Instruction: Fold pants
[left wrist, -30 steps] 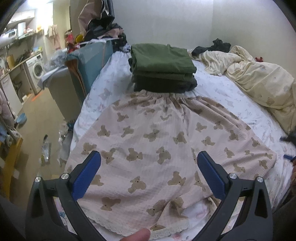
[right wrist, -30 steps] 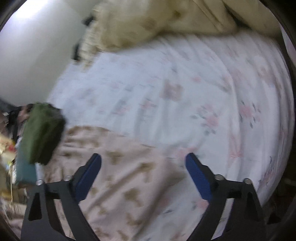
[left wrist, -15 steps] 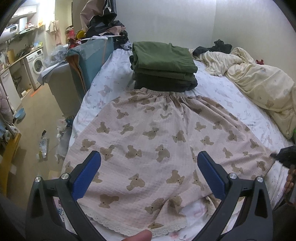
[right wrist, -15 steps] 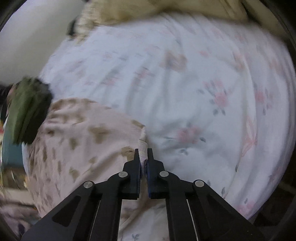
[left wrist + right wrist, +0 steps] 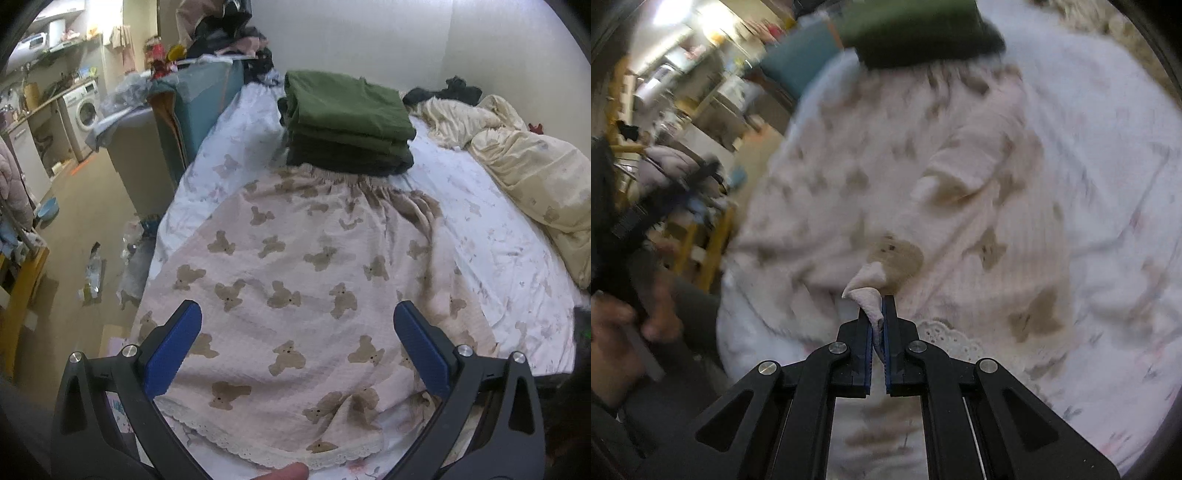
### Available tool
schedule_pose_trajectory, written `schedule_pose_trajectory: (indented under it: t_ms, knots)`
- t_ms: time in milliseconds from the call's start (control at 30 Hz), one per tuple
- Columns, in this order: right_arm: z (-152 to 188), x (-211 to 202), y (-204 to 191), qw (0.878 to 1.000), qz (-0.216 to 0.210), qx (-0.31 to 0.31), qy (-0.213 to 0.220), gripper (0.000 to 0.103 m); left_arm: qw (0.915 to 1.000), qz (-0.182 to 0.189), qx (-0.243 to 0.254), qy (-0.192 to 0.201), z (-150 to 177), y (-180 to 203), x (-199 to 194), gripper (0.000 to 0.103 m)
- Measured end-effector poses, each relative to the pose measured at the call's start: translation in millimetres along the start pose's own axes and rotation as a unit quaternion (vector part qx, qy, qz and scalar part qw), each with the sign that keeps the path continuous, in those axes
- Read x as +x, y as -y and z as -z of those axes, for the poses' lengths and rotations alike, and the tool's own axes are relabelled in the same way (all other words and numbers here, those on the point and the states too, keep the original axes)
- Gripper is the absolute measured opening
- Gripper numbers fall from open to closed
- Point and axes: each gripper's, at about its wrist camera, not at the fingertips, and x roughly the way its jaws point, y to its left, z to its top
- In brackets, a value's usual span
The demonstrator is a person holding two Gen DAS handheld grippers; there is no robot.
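Pale pink pants with a brown bear print (image 5: 295,280) lie spread on the bed, waistband at the far end, lace hem near me. My left gripper (image 5: 297,345) is open and hovers above the hem end, touching nothing. My right gripper (image 5: 878,314) is shut on a pinch of the pants' right edge (image 5: 868,291) and has lifted it, so the right side (image 5: 960,192) folds over toward the left. The right wrist view is blurred by motion.
A stack of folded green clothes (image 5: 347,118) sits just beyond the waistband. A cream duvet (image 5: 524,162) lies bunched at the right. The bed's left edge (image 5: 192,184) drops to a cluttered floor with a teal bin (image 5: 199,103).
My right gripper closed on the pants' right edge, then lifted it and swung left, folding that side over. My left gripper stayed open and nearly still.
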Motion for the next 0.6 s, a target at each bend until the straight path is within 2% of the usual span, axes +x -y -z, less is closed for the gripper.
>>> schedule_pose_trajectory:
  t_ms: [133,267,367,433,500,600]
  knots:
    - [9,-10,7,0.999,-0.004,0.039,-0.005,0.004,0.9984,0.023,0.006,-0.051,-23,14,30,0.102]
    - [1,-8,13,0.997,-0.004,0.073,-0.006,0.004,0.9921,0.069,0.050,-0.093,-60,62,73,0.101]
    - [0,-3,16,0.996,-0.002,0.090,-0.003,0.004,0.9818,0.120,0.087,-0.118,-86,113,112,0.100]
    - [-2,-2,17,0.996,0.000,0.093,-0.004,0.004,0.9726,0.145,0.104,-0.149,-98,149,147,0.093]
    - [-4,-6,22,0.995,-0.001,0.098,-0.001,0.004,0.9635,0.155,0.121,-0.182,-100,176,177,0.090]
    - [-7,-8,27,0.994,-0.008,0.111,0.007,0.004,0.9533,0.153,0.140,-0.220,-90,203,213,0.074]
